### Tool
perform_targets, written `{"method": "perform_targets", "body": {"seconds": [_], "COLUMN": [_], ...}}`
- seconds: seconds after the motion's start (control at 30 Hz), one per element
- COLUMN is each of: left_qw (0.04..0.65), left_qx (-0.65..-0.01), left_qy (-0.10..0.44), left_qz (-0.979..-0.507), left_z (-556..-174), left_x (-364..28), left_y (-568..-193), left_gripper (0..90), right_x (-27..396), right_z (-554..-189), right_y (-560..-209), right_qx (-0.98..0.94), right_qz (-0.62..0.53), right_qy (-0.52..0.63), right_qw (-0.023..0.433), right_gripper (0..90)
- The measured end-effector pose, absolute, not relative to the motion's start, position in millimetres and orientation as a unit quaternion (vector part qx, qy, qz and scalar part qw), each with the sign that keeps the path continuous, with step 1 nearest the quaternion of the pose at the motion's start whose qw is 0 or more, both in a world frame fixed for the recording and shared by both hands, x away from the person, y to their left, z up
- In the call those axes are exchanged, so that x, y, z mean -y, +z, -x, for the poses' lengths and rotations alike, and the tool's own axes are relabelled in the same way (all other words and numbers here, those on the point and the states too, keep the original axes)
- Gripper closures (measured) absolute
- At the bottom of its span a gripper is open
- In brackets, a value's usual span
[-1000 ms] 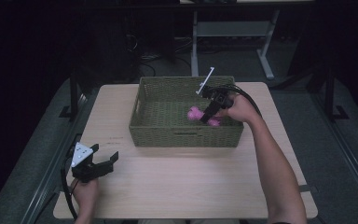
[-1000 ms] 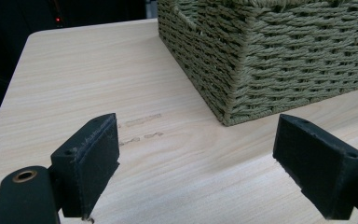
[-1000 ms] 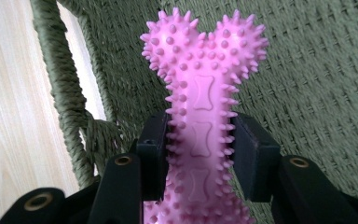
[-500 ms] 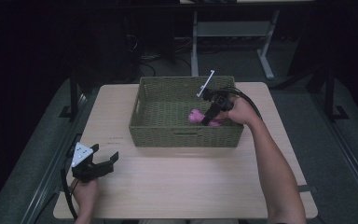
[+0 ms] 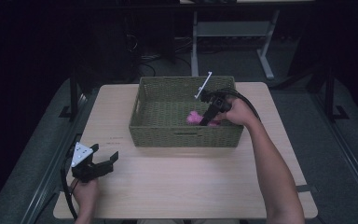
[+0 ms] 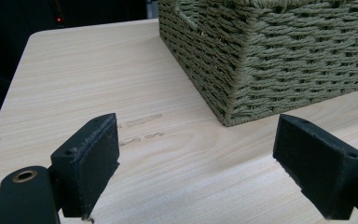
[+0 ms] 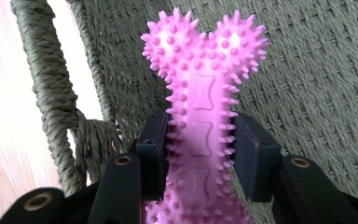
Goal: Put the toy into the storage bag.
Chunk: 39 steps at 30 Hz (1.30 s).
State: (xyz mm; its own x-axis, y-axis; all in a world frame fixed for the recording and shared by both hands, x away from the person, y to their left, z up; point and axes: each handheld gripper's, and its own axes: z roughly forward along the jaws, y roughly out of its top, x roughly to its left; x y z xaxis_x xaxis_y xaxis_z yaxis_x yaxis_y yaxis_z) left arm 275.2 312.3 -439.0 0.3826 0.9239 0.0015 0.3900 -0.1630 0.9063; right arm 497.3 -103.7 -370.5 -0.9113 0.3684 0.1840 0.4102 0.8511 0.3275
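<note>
Left gripper (image 5: 103, 164): near table (image 5: 191, 186) edge, jaws spread, nothing between. Right gripper (image 7: 200, 154): inside green woven basket (image 5: 186, 135), jaws pinching shaft of pink spiked bone toy (image 7: 204, 93); toy has sunk slightly toward basket floor since a second ago, judged lowering for release; knobbed end projects beyond jaws

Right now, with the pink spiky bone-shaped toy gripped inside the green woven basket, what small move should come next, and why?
Probably a short straight lift. The right gripper is shut on the pink spiky bone-shaped toy, low inside the green woven basket, whose wall rises close beside it. Raising it first should clear the rim before any sideways carry. The left gripper waits open on the table.
</note>
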Motion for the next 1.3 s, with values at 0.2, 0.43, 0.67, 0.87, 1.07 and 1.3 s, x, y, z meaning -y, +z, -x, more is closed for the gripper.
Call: {"method": "perform_targets", "body": {"seconds": [0.2,0.43,0.67,0.87,1.07,1.3], "left_qw": [0.446,0.446,0.448,0.445,0.446,0.445], "left_qx": [-0.468,-0.468,-0.467,-0.465,-0.466,-0.466], "left_qy": [0.297,0.296,0.297,0.297,0.297,0.296], "left_qz": [-0.703,-0.704,-0.702,-0.705,-0.704,-0.705], "left_z": [-276,-276,-275,-275,-275,-275], "left_x": [-311,-311,-312,-311,-311,-311], "left_y": [-439,-440,-439,-439,-439,-440], "left_gripper": [13.8,13.9,13.8,13.9,13.8,13.9], "right_x": [104,105,100,103,110,117], "right_z": [-498,-500,-499,-500,-499,-494], "right_y": [-370,-373,-378,-373,-365,-361], "right_qx": [0.960,0.958,0.959,0.953,0.950,0.946], "right_qz": [0.205,0.208,0.210,0.218,0.228,0.236], "right_qy": [-0.184,-0.186,-0.181,-0.202,-0.209,-0.218], "right_qw": [0.056,0.060,0.063,0.064,0.052,0.049], "right_gripper": [57.7,57.1,57.3,54.1,50.1,47.5]}}
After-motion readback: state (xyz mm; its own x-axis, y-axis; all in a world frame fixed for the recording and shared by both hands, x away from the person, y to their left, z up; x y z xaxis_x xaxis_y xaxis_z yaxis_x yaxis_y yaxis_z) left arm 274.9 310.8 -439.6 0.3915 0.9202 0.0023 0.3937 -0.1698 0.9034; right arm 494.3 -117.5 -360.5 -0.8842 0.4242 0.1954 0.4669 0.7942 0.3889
